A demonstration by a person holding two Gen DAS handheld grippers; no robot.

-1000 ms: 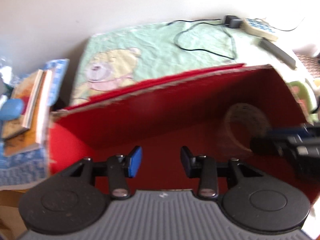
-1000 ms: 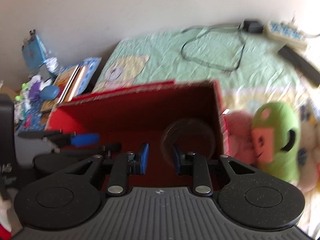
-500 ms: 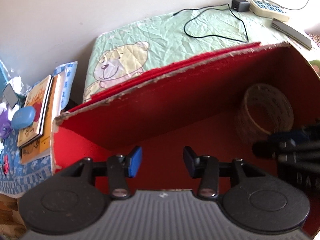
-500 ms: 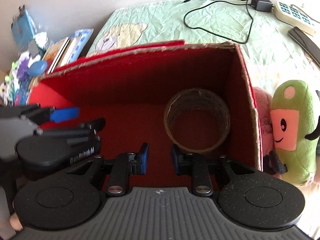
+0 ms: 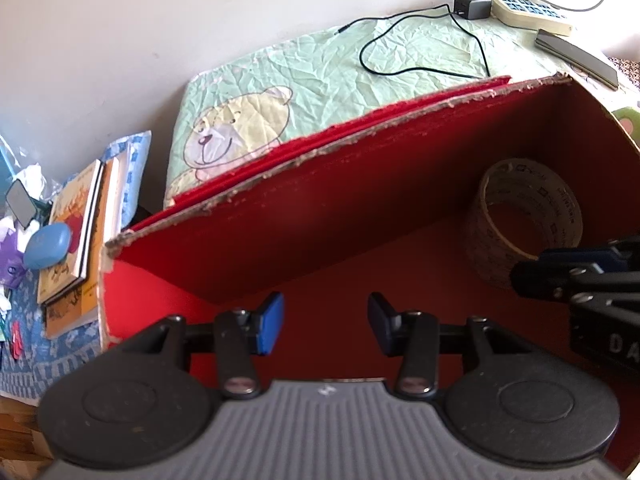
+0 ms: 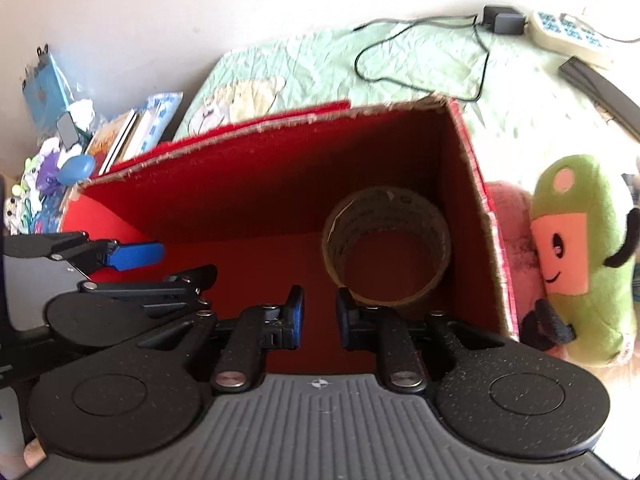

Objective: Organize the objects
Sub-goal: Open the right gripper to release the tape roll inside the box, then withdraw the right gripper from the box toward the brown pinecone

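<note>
An open red cardboard box (image 5: 304,208) (image 6: 256,196) stands on the bed. A roll of clear tape (image 5: 524,216) (image 6: 386,244) leans upright inside it, at the right end. My left gripper (image 5: 325,326) is open and empty above the box floor. My right gripper (image 6: 319,318) is open with a narrow gap and empty, just in front of the tape roll. A green plush toy (image 6: 580,248) and a pink plush (image 6: 516,232) sit outside the box's right wall.
A green bear-print sheet (image 5: 320,76) covers the bed. A black cable (image 5: 420,44), charger, power strip (image 5: 532,12) and dark remote (image 5: 576,58) lie at the back. Books (image 5: 76,232), a blue case (image 5: 48,246) and clutter fill the left side table.
Both grippers pulled back and rose a little over the box. The tape roll stays in the box's right end. Both jaws stayed open and empty.
</note>
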